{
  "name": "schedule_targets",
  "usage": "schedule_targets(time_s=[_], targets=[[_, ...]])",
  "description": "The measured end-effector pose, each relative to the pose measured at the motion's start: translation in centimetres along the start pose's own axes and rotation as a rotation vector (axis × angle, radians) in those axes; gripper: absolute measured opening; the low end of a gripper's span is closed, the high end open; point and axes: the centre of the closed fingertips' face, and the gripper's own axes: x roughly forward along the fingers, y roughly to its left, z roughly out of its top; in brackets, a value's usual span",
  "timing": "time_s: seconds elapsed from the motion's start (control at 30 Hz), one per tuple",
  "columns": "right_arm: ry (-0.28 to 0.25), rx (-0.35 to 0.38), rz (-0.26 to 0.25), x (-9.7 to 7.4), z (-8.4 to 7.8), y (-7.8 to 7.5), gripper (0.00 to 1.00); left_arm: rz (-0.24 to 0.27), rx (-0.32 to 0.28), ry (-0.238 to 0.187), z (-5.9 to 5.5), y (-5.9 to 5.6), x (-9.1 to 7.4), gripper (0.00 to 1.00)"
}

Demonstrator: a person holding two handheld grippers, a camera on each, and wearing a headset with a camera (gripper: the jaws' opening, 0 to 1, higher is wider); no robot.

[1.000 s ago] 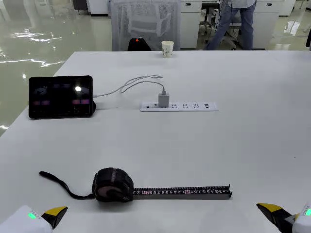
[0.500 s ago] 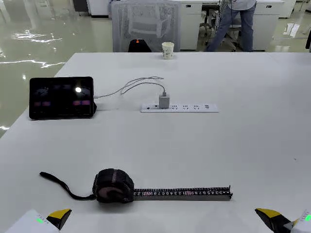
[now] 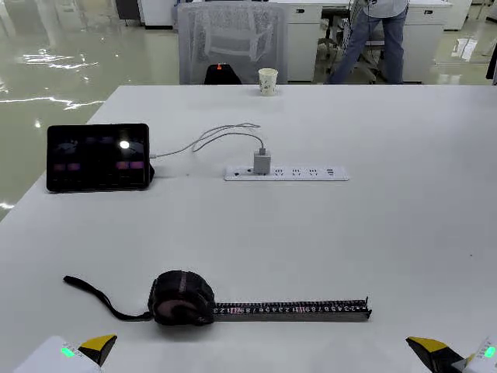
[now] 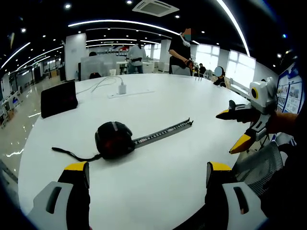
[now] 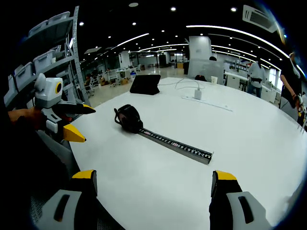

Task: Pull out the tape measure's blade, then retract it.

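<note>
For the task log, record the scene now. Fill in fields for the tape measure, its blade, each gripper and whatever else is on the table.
item: tape measure, black, lying on the table, not gripped
blade: blade pulled out, flat on the table
strap: strap trails from the opposite side
left gripper: left gripper open, apart from the tape measure
right gripper: right gripper open, apart from the blade
others: tablet, power strip, paper cup

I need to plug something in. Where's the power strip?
In the head view the power strip lies mid-table, right of the tablet and beyond the tape measure, with a charger plugged into its left end.
</note>
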Motion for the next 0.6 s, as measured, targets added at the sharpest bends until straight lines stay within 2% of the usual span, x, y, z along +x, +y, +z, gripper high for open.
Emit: schedule_targets(time_s=[0.6], targets=[[-0.018, -0.003, 0.011, -0.15, 0.68, -0.03, 0.99, 0.022, -0.019, -0.010, 0.18, 0.20, 0.04, 0.99]])
